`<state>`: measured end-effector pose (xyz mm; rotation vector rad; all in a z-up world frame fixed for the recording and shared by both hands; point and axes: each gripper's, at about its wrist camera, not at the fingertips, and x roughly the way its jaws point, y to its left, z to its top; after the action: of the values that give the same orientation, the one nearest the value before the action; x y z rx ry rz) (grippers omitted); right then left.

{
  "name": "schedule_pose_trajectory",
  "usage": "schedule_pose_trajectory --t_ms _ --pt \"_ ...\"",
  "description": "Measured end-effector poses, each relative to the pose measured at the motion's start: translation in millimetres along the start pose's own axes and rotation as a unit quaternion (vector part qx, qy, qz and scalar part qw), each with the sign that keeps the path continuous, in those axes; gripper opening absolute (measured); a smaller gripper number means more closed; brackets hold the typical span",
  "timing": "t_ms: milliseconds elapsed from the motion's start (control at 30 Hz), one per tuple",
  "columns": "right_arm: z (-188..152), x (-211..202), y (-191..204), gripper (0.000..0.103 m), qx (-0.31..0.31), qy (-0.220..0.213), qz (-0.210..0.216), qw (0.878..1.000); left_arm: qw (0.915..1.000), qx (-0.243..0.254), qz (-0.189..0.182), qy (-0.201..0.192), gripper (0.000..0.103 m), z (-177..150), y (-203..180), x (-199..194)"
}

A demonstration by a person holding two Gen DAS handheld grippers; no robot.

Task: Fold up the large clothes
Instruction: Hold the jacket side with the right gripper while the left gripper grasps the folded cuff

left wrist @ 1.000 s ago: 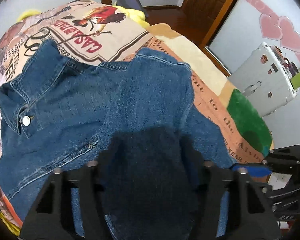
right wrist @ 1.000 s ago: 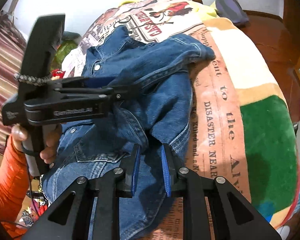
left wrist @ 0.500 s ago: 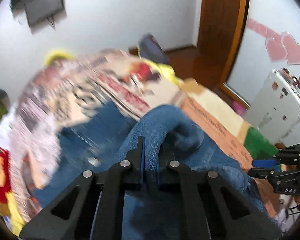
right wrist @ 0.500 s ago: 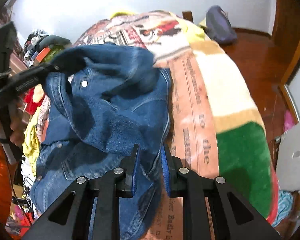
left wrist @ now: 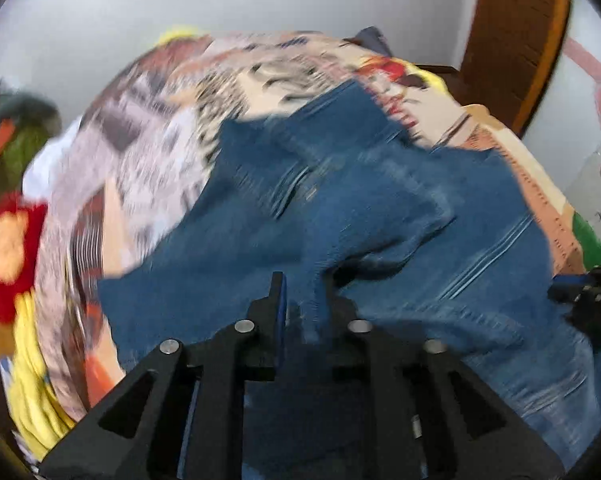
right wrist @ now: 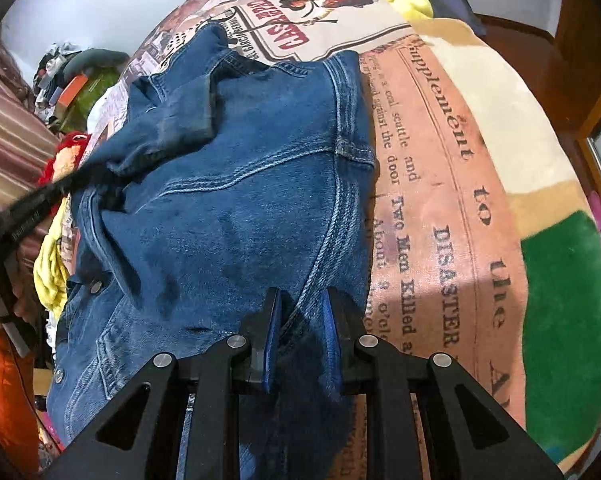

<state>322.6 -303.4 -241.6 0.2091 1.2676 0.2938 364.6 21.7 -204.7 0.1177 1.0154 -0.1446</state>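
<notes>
In the left wrist view, blurred throughout, the denim jacket (left wrist: 380,216) now lies spread over the printed blanket (left wrist: 148,152), whereas half a second ago it hung bunched high from the left gripper (left wrist: 304,300). The carried sleeve has come down across the body, so this fold looks close to laid. The jaws are opening, with a ridge of denim still standing between the pads and slackening.

In the right wrist view, the right gripper (right wrist: 300,320) stays clenched on the jacket's near edge, pinning it as it did a second ago. The jacket (right wrist: 240,184) is heavy, stiff blue twill with pale double-stitched seams, metal snap buttons and a thick fold where the sleeve overlaps. The blanket (right wrist: 440,160) under it is soft fleece printed like newspaper
</notes>
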Motion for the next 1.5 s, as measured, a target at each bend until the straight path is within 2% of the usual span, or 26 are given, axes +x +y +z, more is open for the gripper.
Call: schedule_pose_trajectory --t_ms 67,100,200,400,467,533,600,700,833,900,967,1067,1167,1267,1300,1333,1367,1400,1433,1500 --pt "0.2 0.8 -1.9 0.016 0.005 0.001 0.004 1.000 0.9997 -0.023 0.002 -0.002 0.050 -14.4 16.9 0.3" --pt "0.6 1.4 -2.5 0.016 0.007 0.002 0.005 1.000 0.9995 -0.031 -0.002 -0.004 0.054 -20.1 20.4 -1.2" --pt "2.0 2.5 -3.6 0.016 0.006 0.003 0.003 1.000 0.9990 -0.043 -0.015 0.007 0.057 -38.8 29.9 -0.9" --pt "1.5 3.3 2.7 0.017 -0.002 0.000 -0.013 1.000 0.9978 -0.059 0.005 0.028 0.060 -73.8 43.1 0.4" --pt "1.2 3.1 2.0 0.017 -0.001 -0.001 -0.015 1.000 0.9955 -0.071 0.045 0.044 0.060 -86.8 53.3 3.9" --pt "1.0 3.3 1.9 0.017 0.001 0.000 -0.015 1.000 0.9942 -0.097 0.018 0.042 0.060 -97.1 66.4 -1.3" --pt "1.1 3.5 1.8 0.017 0.002 0.000 -0.015 1.000 0.9913 -0.120 0.010 0.051 0.060 -101.5 77.3 -6.5" --pt "0.7 3.1 1.6 0.017 0.003 -0.001 -0.015 1.000 0.9915 -0.118 0.023 0.051 0.060 -99.2 81.0 -16.4" --pt "0.6 3.0 1.2 0.017 0.004 -0.002 -0.015 1.000 0.9935 -0.106 0.006 0.041 0.061 -80.0 74.6 -27.5" --pt "0.5 2.9 0.6 0.017 0.005 -0.004 -0.014 1.000 0.9945 -0.099 0.000 0.034 0.078 -65.1 66.8 -29.2" --pt "0.6 3.6 -0.3 0.017 0.006 -0.005 -0.012 1.000 0.9950 -0.097 -0.006 0.023 0.089 -50.2 59.4 -28.6" --pt "0.0 3.6 -1.3 0.017 0.007 -0.006 -0.009 1.000 0.9955 -0.087 -0.025 0.026 0.092 -27.4 42.3 -14.7" --pt "-1.3 3.1 -2.4 0.017 0.008 -0.009 -0.005 1.000 0.9960 -0.075 -0.021 0.043 0.092 -15.0 29.2 7.5" --pt "-2.3 2.7 -4.2 0.017 0.010 -0.010 -0.001 1.000 0.9962 -0.064 0.020 0.056 0.092 -5.3 19.4 34.4" --pt "-2.1 2.8 -4.7 0.017 0.010 -0.010 0.001 1.000 0.9961 -0.061 0.033 0.056 0.087 -2.4 17.0 42.5" --pt "-2.0 2.8 -4.8 0.017 0.010 -0.011 0.002 1.000 0.9960 -0.060 0.037 0.055 0.081 -0.8 16.3 46.7" --pt "-2.1 2.9 -5.4 0.017 0.011 -0.011 0.003 1.000 0.9959 -0.060 0.038 0.055 0.067 0.7 15.2 50.6" --pt "-2.2 2.9 -5.6 0.017 0.011 -0.011 0.005 1.000 0.9962 -0.063 0.024 0.056 0.054 3.2 14.0 52.9" --pt "-2.2 3.2 -6.0 0.017 0.011 -0.011 0.006 1.000 0.9963 -0.067 0.017 0.052 0.051 5.0 12.8 51.8" --pt "-2.0 3.8 -7.0 0.018 0.012 -0.011 0.008 1.000 0.9976 -0.056 0.019 0.036 0.030 9.0 8.7 43.6"
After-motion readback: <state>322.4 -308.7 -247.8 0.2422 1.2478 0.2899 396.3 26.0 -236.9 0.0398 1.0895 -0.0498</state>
